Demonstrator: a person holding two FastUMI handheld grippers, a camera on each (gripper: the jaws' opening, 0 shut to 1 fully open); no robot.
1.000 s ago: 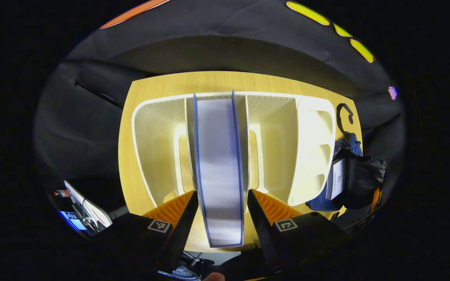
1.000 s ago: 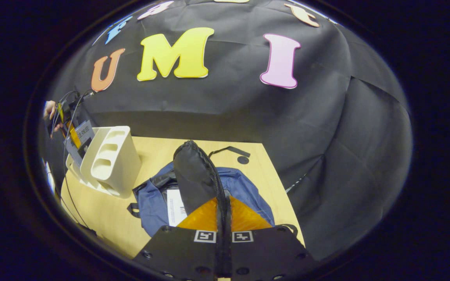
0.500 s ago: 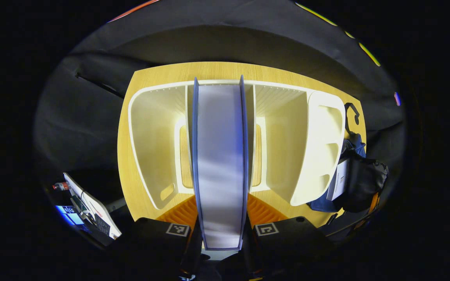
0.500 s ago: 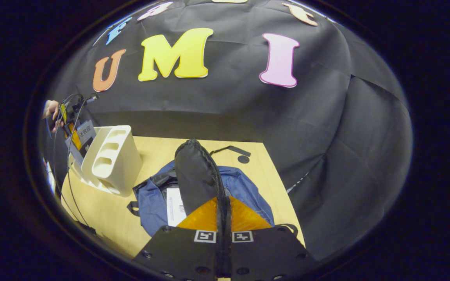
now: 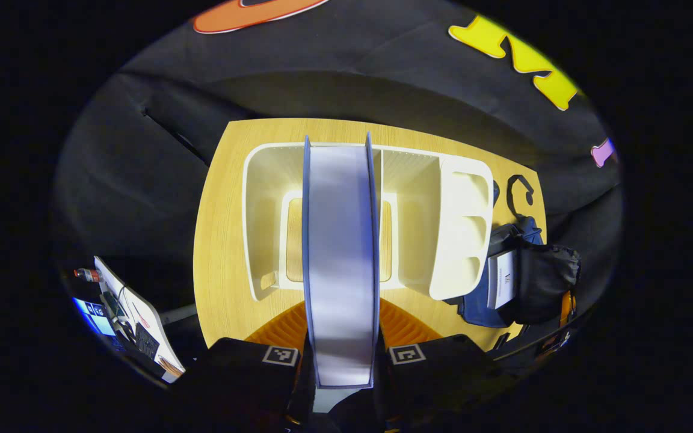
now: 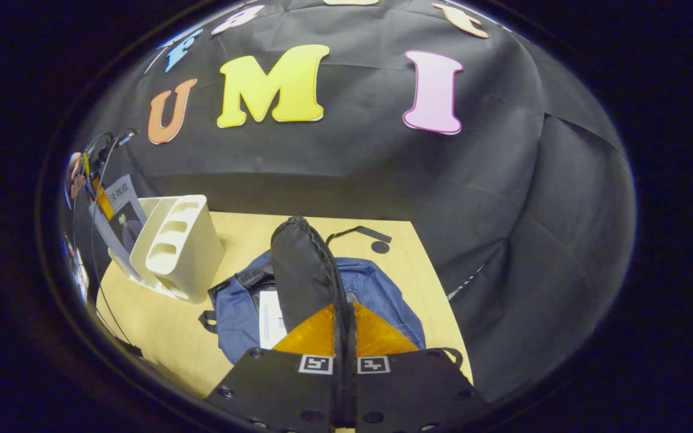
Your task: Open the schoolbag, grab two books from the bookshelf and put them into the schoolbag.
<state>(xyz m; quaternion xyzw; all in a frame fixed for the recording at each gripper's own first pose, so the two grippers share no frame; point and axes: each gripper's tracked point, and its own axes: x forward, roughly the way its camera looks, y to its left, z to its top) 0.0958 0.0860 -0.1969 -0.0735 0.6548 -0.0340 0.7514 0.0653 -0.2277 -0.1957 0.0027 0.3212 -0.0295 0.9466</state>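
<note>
The left gripper (image 5: pixel 341 355) has its jaws closed on the lower end of a book (image 5: pixel 340 252), one finger pressed to each cover. In the left gripper view the book stands edge-on over the middle of the white bookshelf (image 5: pixel 262 228), its pale page block framed by thin blue-grey covers. The shelf's other compartments, on either side of the book, look empty, and bare counter (image 5: pixel 220 240) runs along its near, left and far sides. To the right, the shelf's slotted end panel stands just beside the schoolbag (image 5: pixel 479 300), with little room between them.

In the right gripper view the right gripper (image 6: pixel 344 337) has its jaws closed on the black flap (image 6: pixel 301 270) of the schoolbag (image 6: pixel 376 288), holding it upright so the bag's mouth is open. A white book (image 6: pixel 271 319) lies inside the blue bag. The bag rests near the counter's (image 6: pixel 160 325) right edge, with a black strap trailing toward the far edge. The left gripper (image 6: pixel 91 180) holds its book (image 6: pixel 119 213) above the bookshelf (image 6: pixel 178 246) at the far left of this view. The wood-grain counter is enclosed by black cloth walls.
</note>
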